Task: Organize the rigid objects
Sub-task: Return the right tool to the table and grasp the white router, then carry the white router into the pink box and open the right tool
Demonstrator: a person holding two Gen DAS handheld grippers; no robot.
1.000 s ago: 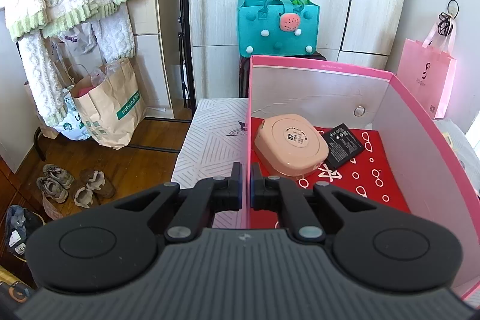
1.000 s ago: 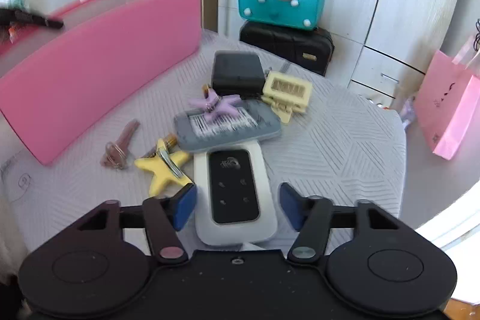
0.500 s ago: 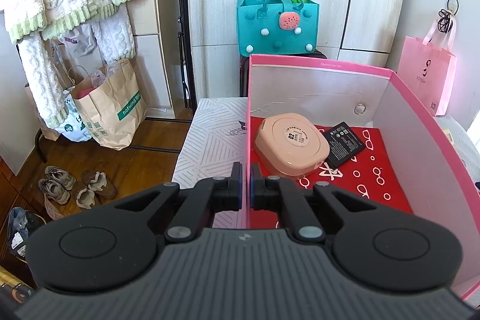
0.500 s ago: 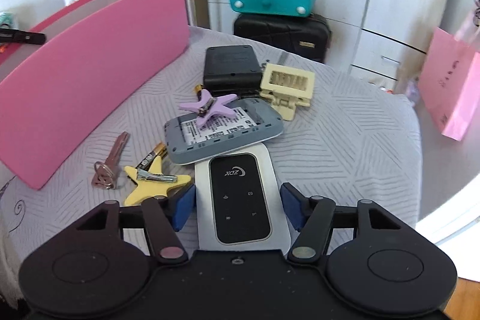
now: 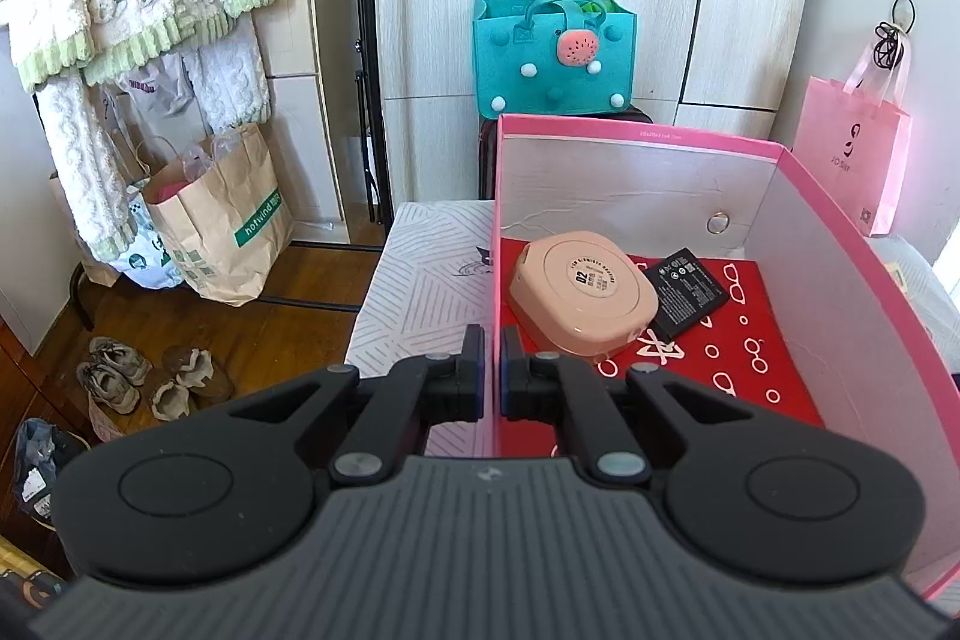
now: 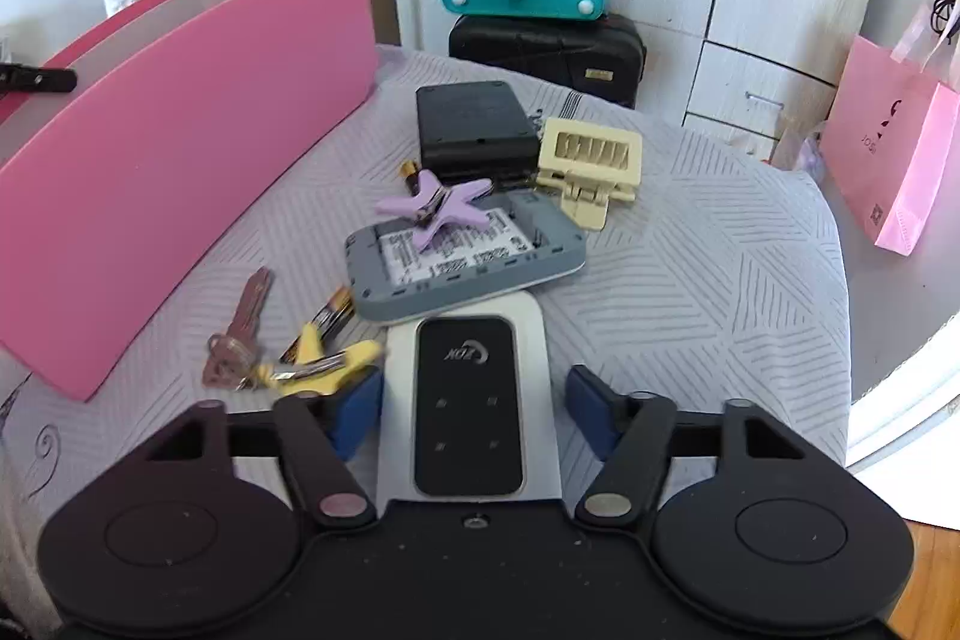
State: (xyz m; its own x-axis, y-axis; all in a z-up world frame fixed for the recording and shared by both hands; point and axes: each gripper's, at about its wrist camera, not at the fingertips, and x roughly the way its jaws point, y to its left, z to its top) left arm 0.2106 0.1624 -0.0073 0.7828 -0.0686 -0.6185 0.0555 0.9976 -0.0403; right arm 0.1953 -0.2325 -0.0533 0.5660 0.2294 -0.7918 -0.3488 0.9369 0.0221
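Pink box (image 5: 840, 244), red lining; purple star clip (image 6: 433, 207); yellow star clip (image 6: 324, 370).

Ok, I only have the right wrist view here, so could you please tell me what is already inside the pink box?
Observer: A peach case with rounded corners lies on the floor of the pink box, near its left wall.
Operator: Thank you. Is anything else in there?
Observer: Yes, a black battery lies flat right beside the case, on its right.
Operator: And could you tell me what the left claw is doing?
Observer: The left claw is shut on the box's left wall, with one finger outside and one inside.
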